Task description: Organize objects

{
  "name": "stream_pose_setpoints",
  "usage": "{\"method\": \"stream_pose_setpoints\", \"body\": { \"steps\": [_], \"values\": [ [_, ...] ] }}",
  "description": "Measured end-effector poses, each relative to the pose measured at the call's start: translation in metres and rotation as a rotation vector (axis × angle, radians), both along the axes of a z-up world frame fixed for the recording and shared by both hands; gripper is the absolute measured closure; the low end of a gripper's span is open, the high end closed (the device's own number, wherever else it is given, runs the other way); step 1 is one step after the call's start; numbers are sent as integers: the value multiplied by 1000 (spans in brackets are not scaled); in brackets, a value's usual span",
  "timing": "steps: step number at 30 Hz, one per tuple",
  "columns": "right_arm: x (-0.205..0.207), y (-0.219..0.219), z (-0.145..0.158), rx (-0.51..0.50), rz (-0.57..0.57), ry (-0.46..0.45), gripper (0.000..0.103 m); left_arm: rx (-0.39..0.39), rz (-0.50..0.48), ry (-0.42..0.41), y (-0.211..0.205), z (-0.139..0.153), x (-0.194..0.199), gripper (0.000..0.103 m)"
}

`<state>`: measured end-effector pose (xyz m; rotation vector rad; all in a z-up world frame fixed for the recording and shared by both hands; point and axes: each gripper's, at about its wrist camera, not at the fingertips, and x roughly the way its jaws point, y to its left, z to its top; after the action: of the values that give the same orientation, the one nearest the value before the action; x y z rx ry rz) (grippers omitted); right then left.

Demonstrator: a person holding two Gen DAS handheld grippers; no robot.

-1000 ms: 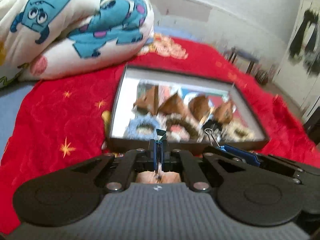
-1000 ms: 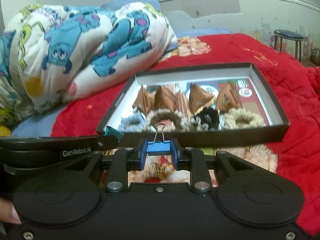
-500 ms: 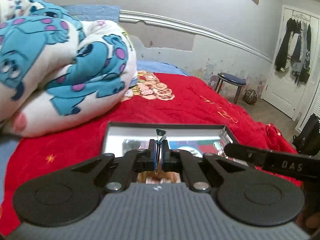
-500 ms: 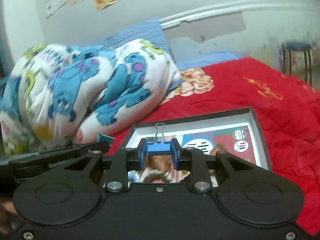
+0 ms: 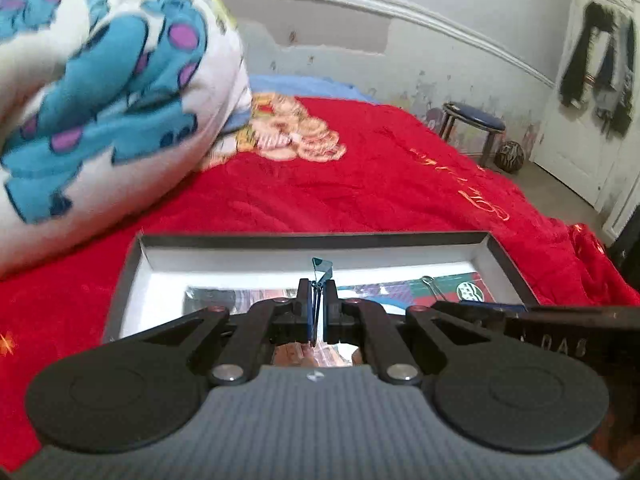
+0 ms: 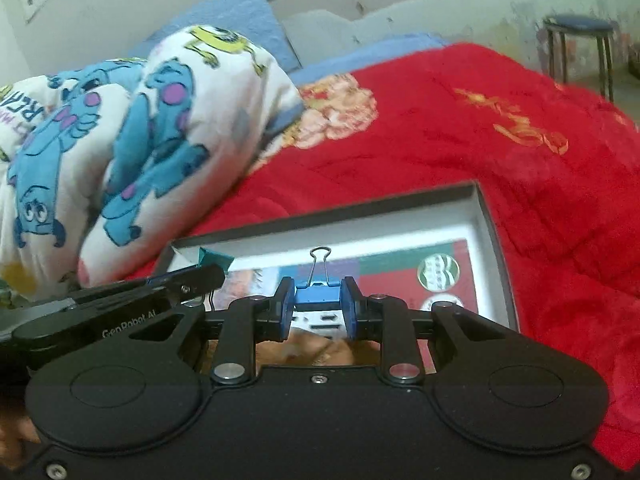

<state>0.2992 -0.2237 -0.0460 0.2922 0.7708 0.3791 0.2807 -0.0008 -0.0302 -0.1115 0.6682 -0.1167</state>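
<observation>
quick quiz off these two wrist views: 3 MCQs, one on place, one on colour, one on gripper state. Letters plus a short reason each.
1. Where does the shallow box sit?
A. on the red blanket
B. on the stool
C. on the floor

2. What colour is the binder clip in the right gripper?
A. yellow
B. blue
C. pink

3. How does the left gripper stand?
A. wide open, nothing in it
B. out of view
C. shut on a teal binder clip

Answers:
1 A: red fabric surrounds the box on all visible sides.
2 B: the clip body between the pads is blue, with a wire handle rising from it.
3 C: the jaws are nearly together with the thin clip sticking up between them.
</observation>
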Motion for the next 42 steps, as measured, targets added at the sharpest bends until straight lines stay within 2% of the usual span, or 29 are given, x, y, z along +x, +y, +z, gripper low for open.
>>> {"method": "stream_pose_setpoints", "body": {
  "steps": [7, 9, 10, 12, 14, 15, 17, 18, 19, 20, 21, 23, 25, 26, 27, 29, 31, 32, 35, 37, 42],
  "values": [
    [4, 0, -10, -9, -18, 24, 79, 1, -12, 24, -6, -13, 2, 94],
    [2, 0, -10, -16, -20, 23, 79, 2, -20, 23, -8, -14, 1, 89],
    [2, 0, -10, -16, -21, 24, 79, 7, -26, 24, -9, -15, 1, 85],
    [3, -1, -11, -8, -26, 31, 78, 13, -35, 26, -11, -16, 0, 66],
    [4, -3, -12, 1, -29, 38, 75, 11, -30, 22, -11, -16, -1, 54],
    [4, -4, -12, 5, -31, 40, 70, 4, -29, 13, -10, -15, -2, 48],
    [3, -6, -12, 19, -44, 37, 62, -5, -48, -31, -7, -9, -7, 44],
    [3, -9, -11, 31, -56, 30, 56, -4, -56, -48, -6, -5, -10, 38],
    [1, -11, -9, 42, -77, 20, 54, -4, -57, -65, -4, -1, -13, 33],
    [-3, -14, -5, 52, -102, 4, 53, -7, -43, -82, 0, 4, -17, 23],
    [-9, -18, 2, 61, -133, -19, 51, -12, -25, -95, 2, 8, -19, 17],
    [-27, -25, 18, 94, -225, -82, 46, -28, 11, -126, 9, 20, -28, 14],
    [-51, -28, 33, 140, -288, -159, 35, -41, 32, -146, 15, 33, -39, 12],
    [-60, -25, 41, 119, -261, -191, 27, -51, 49, -156, 18, 39, -46, 12],
    [-69, -19, 50, 63, -225, -224, 22, -67, 70, -165, 21, 45, -54, 12],
    [-95, -9, 65, -46, -226, -285, 21, -105, 102, -175, 25, 59, -73, 8],
    [-124, -5, 72, -63, -210, -319, 10, -103, 116, -182, 25, 71, -96, 0],
    [-141, -5, 71, -51, -214, -325, 0, -82, 115, -201, 24, 76, -109, 0],
    [-176, -5, 62, -2, -253, -311, 0, 33, 93, -245, 19, 85, -150, 0],
    [-185, -2, 61, -45, -246, -271, 0, 93, 96, -236, 19, 80, -176, 0],
    [-226, 2, 46, -161, -316, -331, 0, 109, 91, -152, 30, 45, -218, 0]
  ]
}}
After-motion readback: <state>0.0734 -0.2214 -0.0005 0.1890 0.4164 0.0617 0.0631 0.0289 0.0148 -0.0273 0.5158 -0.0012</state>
